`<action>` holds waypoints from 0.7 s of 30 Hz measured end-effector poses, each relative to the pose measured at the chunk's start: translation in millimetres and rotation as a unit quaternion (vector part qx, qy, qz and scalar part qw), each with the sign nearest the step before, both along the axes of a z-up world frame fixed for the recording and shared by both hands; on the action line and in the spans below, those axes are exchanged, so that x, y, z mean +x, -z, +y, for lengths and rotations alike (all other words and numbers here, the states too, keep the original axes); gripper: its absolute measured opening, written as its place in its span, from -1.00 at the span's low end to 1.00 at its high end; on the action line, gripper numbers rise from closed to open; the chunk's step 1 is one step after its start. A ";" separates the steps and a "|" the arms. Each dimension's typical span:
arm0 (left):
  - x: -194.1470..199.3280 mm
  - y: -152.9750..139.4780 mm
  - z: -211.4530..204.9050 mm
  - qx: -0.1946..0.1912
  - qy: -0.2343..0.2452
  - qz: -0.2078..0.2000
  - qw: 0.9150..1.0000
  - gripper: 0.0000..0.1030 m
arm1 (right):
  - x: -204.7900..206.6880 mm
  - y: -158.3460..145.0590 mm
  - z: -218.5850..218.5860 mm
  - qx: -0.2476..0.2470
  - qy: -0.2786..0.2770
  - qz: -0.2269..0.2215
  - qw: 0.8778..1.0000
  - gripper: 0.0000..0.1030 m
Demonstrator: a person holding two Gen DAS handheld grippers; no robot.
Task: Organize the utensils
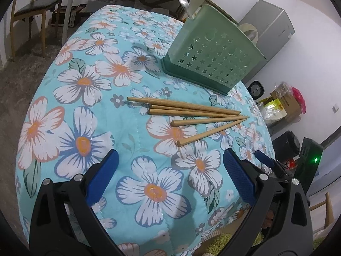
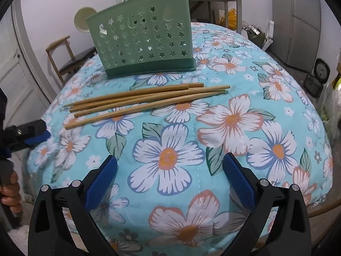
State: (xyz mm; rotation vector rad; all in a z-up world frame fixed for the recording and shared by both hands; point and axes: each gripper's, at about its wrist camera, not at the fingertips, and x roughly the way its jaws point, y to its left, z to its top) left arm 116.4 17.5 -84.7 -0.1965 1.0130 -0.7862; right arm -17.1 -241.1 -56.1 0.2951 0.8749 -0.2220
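Lying loose on the floral tablecloth (image 2: pixel 170 155), five wooden chopsticks (image 2: pixel 147 101) fanned in a shallow bundle, just in front of the green utensil holder (image 2: pixel 147 40) and apart from its dark base. Seen from the right wrist view: long axes running crosswise to the line of the fingers, thin tips gathered low on the left, thick ends spread toward the right and slightly farther away. Seen from the left wrist view: the same chopsticks (image 1: pixel 191 115) ahead and a little right of centre, thick ends left, tips converging right near the table edge. Right gripper (image 2: pixel 169 170) spread wide and empty, hovering over the cloth short of the bundle; left gripper (image 1: pixel 170 168) likewise wide and empty, also short of it. Neither clearly nearer, judging by these views; the left gripper's blue fingers (image 2: pixel 36 137) showing at the left edge of the right view, close to the thin tips. Holder (image 1: pixel 213 53) standing upright beyond the bundle, star-pierced wall facing forward, a spoon (image 1: pixel 184 4) and a pale handle (image 1: pixel 200 0) already rising from it. Nothing lying between either gripper and the chopsticks; likely snags being the crowded, touching sticks, hard to take singly, and the soft quilted cloth beneath
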 end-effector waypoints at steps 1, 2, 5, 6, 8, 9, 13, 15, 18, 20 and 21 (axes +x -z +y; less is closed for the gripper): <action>-0.4 -1.4 0.2 0.001 0.001 -0.004 1.000 0.77 | -1.7 -1.5 -4.3 0.017 -0.001 -0.005 1.000 0.88; -1.2 -2.7 0.1 0.003 0.002 -0.009 1.000 0.72 | -2.7 -2.3 -6.6 0.026 -0.001 -0.008 1.000 0.88; -4.6 -9.2 -0.2 0.014 0.007 -0.036 0.999 0.54 | -6.0 -6.6 -16.1 0.061 0.000 -0.022 0.998 0.77; -6.2 -12.6 -1.6 0.016 0.014 -0.050 0.999 0.51 | -6.3 -7.6 -17.9 0.067 0.001 -0.024 0.997 0.73; -9.7 -18.5 -6.0 0.022 0.030 -0.075 0.997 0.43 | -7.1 -10.4 -22.1 0.079 -0.001 -0.029 0.996 0.63; -11.7 -20.9 -8.8 0.027 0.038 -0.085 0.995 0.40 | -7.7 -11.7 -23.6 0.085 -0.001 -0.032 0.996 0.56; -24.2 -31.7 -28.3 0.047 0.090 -0.142 0.985 0.20 | -6.7 -16.6 -30.0 0.114 -0.005 -0.042 0.993 0.37; -29.3 -34.6 -39.9 0.055 0.115 -0.163 0.978 0.10 | -7.2 -18.8 -33.5 0.125 -0.006 -0.047 0.991 0.21; -37.6 -35.8 -62.9 0.081 0.159 -0.198 0.964 -0.07 | -6.9 -21.5 -39.6 0.142 -0.005 -0.051 0.989 0.05; -42.9 -35.5 -76.3 0.099 0.182 -0.219 0.953 -0.16 | -7.8 -22.9 -43.5 0.146 -0.003 -0.052 0.988 -0.02; -45.2 -35.3 -83.3 0.106 0.197 -0.229 0.947 -0.21 | -8.3 -23.5 -45.3 0.147 -0.002 -0.053 0.988 -0.03</action>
